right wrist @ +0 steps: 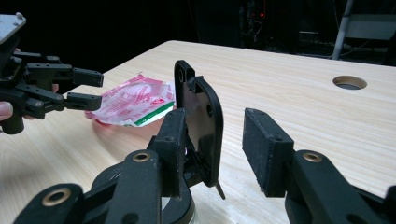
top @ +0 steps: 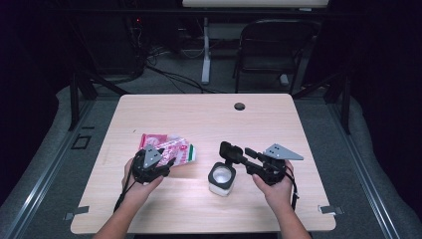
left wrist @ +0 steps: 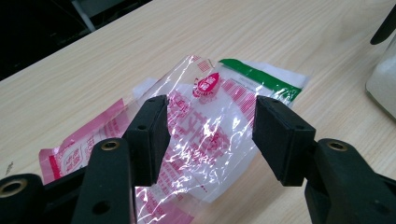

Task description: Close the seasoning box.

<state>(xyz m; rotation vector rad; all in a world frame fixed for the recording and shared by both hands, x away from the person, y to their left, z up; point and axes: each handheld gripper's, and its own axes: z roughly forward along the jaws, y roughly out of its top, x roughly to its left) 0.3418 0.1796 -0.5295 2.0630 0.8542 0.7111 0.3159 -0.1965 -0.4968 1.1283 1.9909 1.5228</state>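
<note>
Right gripper (right wrist: 212, 149) seen with jaws apart; a black flip lid (right wrist: 201, 121) is stood upright between them, against the left pad. A pink packet (right wrist: 133, 102) is laid on the table (right wrist: 289, 88) beyond. Left gripper (right wrist: 86, 88) is seen beside it.

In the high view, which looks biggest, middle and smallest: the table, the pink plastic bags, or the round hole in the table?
1. table, by far the biggest.
2. pink plastic bags, partly hidden by the left gripper.
3. round hole, smallest, though it sits farther from the camera.
</note>
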